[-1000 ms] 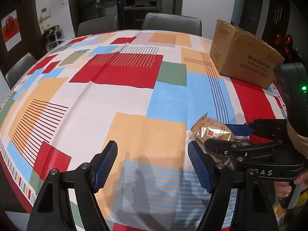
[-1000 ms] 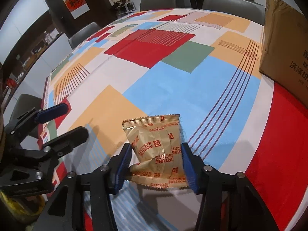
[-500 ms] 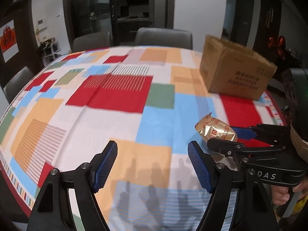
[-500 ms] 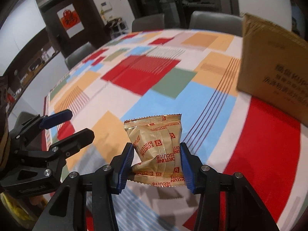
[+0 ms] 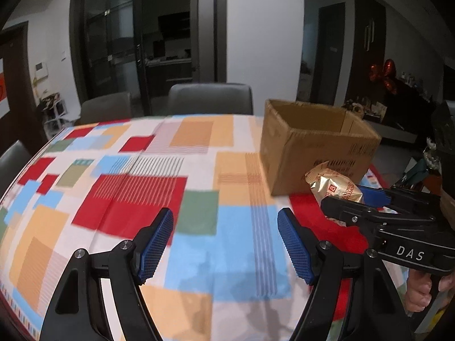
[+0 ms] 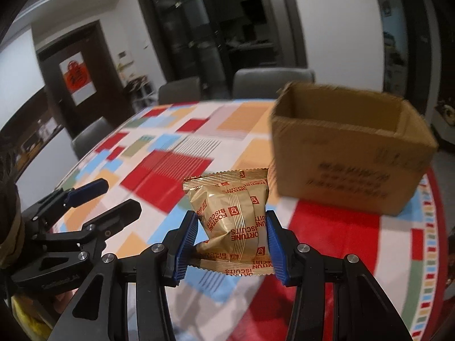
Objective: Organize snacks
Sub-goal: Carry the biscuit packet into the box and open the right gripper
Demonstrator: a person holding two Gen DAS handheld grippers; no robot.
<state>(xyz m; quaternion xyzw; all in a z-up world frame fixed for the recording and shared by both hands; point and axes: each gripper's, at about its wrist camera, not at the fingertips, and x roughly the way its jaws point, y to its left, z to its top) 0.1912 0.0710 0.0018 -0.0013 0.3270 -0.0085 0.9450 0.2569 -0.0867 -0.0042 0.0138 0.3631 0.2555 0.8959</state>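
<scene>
The right gripper is clamped on a gold biscuit packet, which is held in the air above the patterned tablecloth, near the cardboard box but not yet over its open top. The left gripper stands with its jaws wide apart and nothing between them, to the left of the packet. The inside floor of the box is hidden, so its contents cannot be judged. Assessment: pick-up complete; carrying over the rim and release remain. No other snacks are visible on the table.
</scene>
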